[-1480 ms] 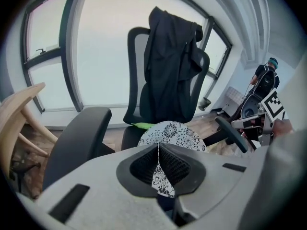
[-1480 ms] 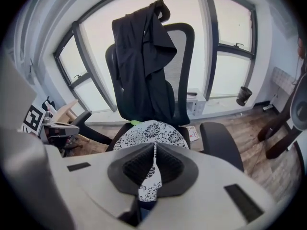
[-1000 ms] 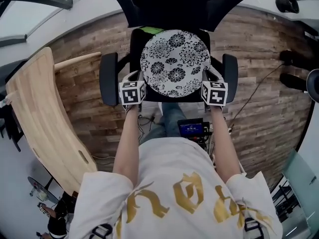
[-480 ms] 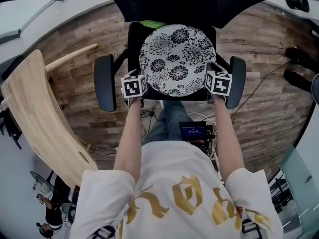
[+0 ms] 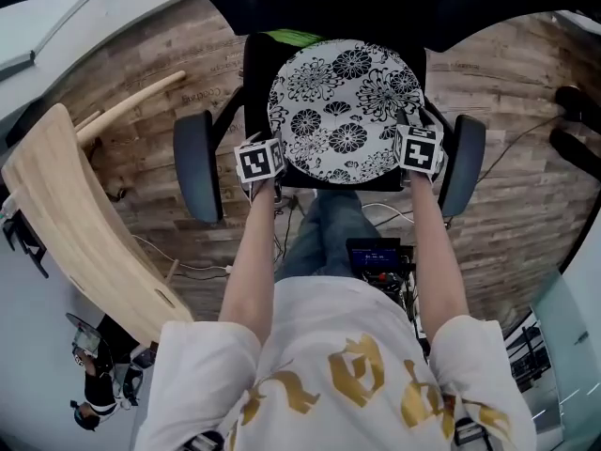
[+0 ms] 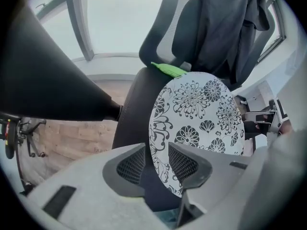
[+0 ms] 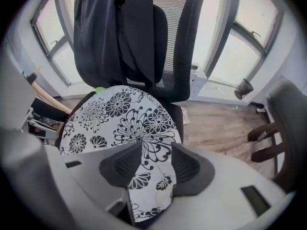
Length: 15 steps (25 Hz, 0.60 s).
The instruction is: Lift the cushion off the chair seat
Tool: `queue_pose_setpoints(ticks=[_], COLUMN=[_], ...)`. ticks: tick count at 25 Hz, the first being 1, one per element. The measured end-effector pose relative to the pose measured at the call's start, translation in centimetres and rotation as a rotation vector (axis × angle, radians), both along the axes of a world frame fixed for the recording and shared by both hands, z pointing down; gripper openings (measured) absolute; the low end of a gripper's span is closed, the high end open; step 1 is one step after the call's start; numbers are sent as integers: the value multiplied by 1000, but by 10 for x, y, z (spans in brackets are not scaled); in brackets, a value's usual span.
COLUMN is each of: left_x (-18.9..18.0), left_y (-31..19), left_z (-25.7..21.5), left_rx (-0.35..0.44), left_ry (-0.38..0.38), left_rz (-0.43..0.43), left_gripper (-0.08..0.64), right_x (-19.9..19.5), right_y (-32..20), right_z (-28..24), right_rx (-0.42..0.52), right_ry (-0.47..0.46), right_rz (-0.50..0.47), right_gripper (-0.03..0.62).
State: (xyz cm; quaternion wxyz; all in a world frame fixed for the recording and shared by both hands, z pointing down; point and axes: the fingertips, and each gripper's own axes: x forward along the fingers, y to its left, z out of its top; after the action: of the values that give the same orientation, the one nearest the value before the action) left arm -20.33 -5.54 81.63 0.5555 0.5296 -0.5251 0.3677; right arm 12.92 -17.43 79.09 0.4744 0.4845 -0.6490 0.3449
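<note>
A round white cushion with black flowers (image 5: 343, 111) lies on the black seat (image 5: 255, 73) of the office chair. My left gripper (image 5: 266, 153) is at its near left rim, my right gripper (image 5: 416, 144) at its near right rim. In the left gripper view the cushion's edge (image 6: 160, 138) runs between the spread jaws of the left gripper (image 6: 158, 162), with gaps to both pads. In the right gripper view the cushion (image 7: 120, 119) passes between the jaws of the right gripper (image 7: 152, 164), loose in the same way. Both pairs of jaws have just been opening.
Two black armrests (image 5: 195, 165) (image 5: 467, 165) flank the grippers closely. A dark garment (image 7: 129, 28) hangs on the backrest. Something green (image 5: 293, 37) shows behind the cushion. A curved wooden board (image 5: 75, 224) stands at the left, and cables (image 5: 498, 158) lie on the plank floor.
Both grippers have come down with the cushion towards the seat, between the armrests. The cushion now rests flat on the seat.
</note>
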Motion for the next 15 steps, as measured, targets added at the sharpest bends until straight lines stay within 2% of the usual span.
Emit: queue_pose_setpoints(ticks=[4,9,12,15], left_x=[2,10,12,11], left_y=[0,-5,-5,-2], left_z=[13,28,34,39], left_rx=[-9,-13,-23,-27], left_ry=[-7,-12,-19,-8], left_rz=[3,58,87,73], left_gripper=[133,146,146,147], right_x=[9,19,21,23], right_y=[-13,-21,-26,-22], right_z=[17,39,48,57], right_rx=[29,42,49,36], right_ry=[51,90,95,93], right_rz=[-8,-19,-34,-12], right_gripper=[190,213,216,219])
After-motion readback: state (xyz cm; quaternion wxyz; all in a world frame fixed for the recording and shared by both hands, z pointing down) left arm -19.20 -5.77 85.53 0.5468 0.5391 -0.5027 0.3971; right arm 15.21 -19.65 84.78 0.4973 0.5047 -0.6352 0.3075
